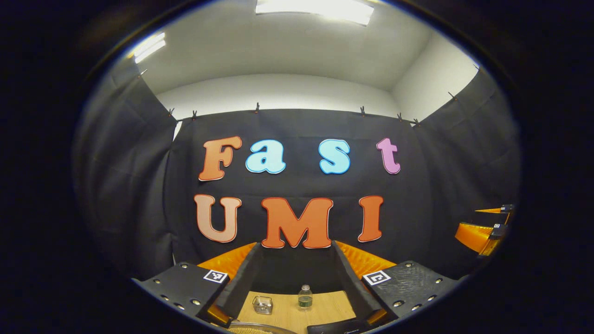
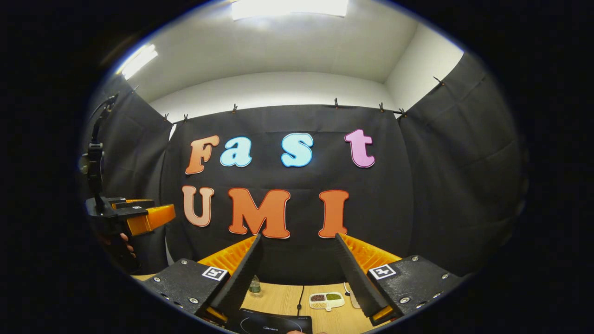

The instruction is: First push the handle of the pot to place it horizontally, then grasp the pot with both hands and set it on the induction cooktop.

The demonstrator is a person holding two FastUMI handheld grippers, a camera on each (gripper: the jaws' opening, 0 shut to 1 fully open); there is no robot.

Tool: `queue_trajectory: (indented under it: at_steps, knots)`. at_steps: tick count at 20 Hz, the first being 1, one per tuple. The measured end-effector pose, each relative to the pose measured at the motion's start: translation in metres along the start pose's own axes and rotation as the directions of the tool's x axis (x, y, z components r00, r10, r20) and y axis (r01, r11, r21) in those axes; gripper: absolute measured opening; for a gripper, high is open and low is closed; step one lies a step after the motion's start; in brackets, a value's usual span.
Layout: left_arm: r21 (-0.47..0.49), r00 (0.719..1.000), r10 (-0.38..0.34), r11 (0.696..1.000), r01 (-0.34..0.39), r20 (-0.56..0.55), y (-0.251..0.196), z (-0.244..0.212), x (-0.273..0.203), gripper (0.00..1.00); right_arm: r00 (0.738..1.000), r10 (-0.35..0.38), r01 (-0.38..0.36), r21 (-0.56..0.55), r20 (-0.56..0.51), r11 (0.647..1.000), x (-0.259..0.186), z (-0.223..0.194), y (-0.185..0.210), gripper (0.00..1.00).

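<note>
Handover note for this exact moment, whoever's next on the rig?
Left gripper: open, held up above the table, holding nothing.
Right gripper: open, also raised and free.
Pot: a rim shows under the left gripper; handle out of sight.
Cooktop: on the table below the right gripper, nothing seen on the part in view.
Done: nothing visibly.
Left: push the handle horizontal, grasp the pot with both, set it on the cooktop.

Black cloth walls [image 1: 441,185] — ceiling lights [image 1: 315,9]

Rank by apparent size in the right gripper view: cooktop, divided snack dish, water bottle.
1. Cooktop, cut off by the view's edge.
2. Divided snack dish.
3. Water bottle, partly hidden behind a finger, so its rank is unsure.
</note>
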State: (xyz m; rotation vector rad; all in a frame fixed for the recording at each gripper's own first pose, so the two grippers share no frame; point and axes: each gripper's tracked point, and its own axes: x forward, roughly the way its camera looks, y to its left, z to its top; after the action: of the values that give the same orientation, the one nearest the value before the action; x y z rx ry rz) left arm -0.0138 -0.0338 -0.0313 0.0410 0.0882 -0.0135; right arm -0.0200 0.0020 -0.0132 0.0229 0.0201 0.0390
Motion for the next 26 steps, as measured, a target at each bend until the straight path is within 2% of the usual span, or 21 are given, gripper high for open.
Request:
queue_trajectory:
  at_steps: [3,4,5,6,7,9,10,11,12,13,14,15,18,19,20,23,26]
  knots:
    - [-0.009,0.997,-0.043,0.999,0.042,-0.066,-0.012,-0.022,0.001,0.91,1.000,0.009,-0.009,-0.001,-0.011,1.000,0.000,-0.007,0.002,0.95]
    - [-0.012,0.994,-0.051,0.999,0.050,-0.098,-0.015,-0.032,-0.001,0.87,1.000,0.007,-0.007,-0.002,-0.019,1.000,0.000,-0.012,0.000,0.95]
    - [-0.014,0.988,-0.070,0.998,0.069,-0.140,-0.018,-0.046,-0.003,0.69,1.000,0.003,-0.003,-0.004,-0.029,1.000,0.000,-0.017,-0.002,0.95]
    - [-0.019,0.978,-0.092,0.996,0.090,-0.186,-0.026,-0.061,-0.004,0.65,0.999,0.000,0.000,-0.005,-0.038,1.000,0.001,-0.021,-0.003,0.95]
    - [-0.022,0.968,-0.112,0.994,0.110,-0.226,-0.032,-0.073,-0.007,0.53,0.999,-0.004,0.004,-0.005,-0.047,1.000,0.001,-0.026,-0.005,0.95]
    - [-0.005,0.935,-0.151,0.987,0.158,-0.320,-0.043,-0.102,-0.016,0.35,0.997,-0.018,0.017,-0.009,-0.069,1.000,0.000,-0.036,-0.011,0.95]
    - [0.015,0.918,-0.157,0.985,0.175,-0.364,-0.047,-0.118,-0.021,0.34,0.996,-0.033,0.031,-0.016,-0.085,0.999,0.000,-0.043,-0.017,0.95]
    - [0.041,0.903,-0.154,0.982,0.186,-0.401,-0.046,-0.132,-0.024,0.27,0.994,-0.040,0.038,-0.020,-0.099,0.999,0.000,-0.049,-0.021,0.95]
    - [0.066,0.887,-0.153,0.977,0.201,-0.437,-0.048,-0.145,-0.027,0.27,0.993,-0.050,0.047,-0.024,-0.109,0.999,0.000,-0.053,-0.024,0.95]
    - [0.078,0.867,-0.151,0.974,0.212,-0.474,-0.048,-0.159,-0.032,0.21,0.991,-0.061,0.058,-0.026,-0.115,0.998,0.000,-0.057,-0.029,0.95]
    - [0.069,0.830,-0.172,0.967,0.245,-0.531,-0.055,-0.178,-0.040,0.10,0.990,-0.069,0.067,-0.027,-0.119,0.997,0.001,-0.059,-0.034,0.95]
    - [0.055,0.795,-0.191,0.961,0.271,-0.576,-0.059,-0.196,-0.047,0.05,0.989,-0.081,0.078,-0.027,-0.125,0.997,0.000,-0.063,-0.039,0.95]
    - [0.046,0.691,-0.198,0.947,0.317,-0.695,-0.056,-0.240,-0.072,0.04,0.985,-0.097,0.094,-0.033,-0.143,0.995,-0.001,-0.074,-0.047,0.95]
    - [0.049,0.666,-0.195,0.943,0.329,-0.720,-0.053,-0.250,-0.081,0.00,0.984,-0.102,0.097,-0.040,-0.146,0.995,-0.001,-0.077,-0.048,0.95]
    - [0.044,0.642,-0.193,0.942,0.334,-0.742,-0.052,-0.266,-0.087,0.02,0.983,-0.107,0.101,-0.047,-0.148,0.994,-0.001,-0.080,-0.051,0.95]
    - [0.007,0.528,-0.180,0.943,0.332,-0.830,-0.047,-0.306,-0.117,0.03,0.980,-0.117,0.109,-0.058,-0.163,0.992,-0.002,-0.088,-0.053,0.95]
    - [-0.043,0.397,-0.182,0.942,0.334,-0.900,-0.041,-0.340,-0.155,0.03,0.976,-0.122,0.112,-0.062,-0.181,0.992,-0.003,-0.097,-0.052,0.95]
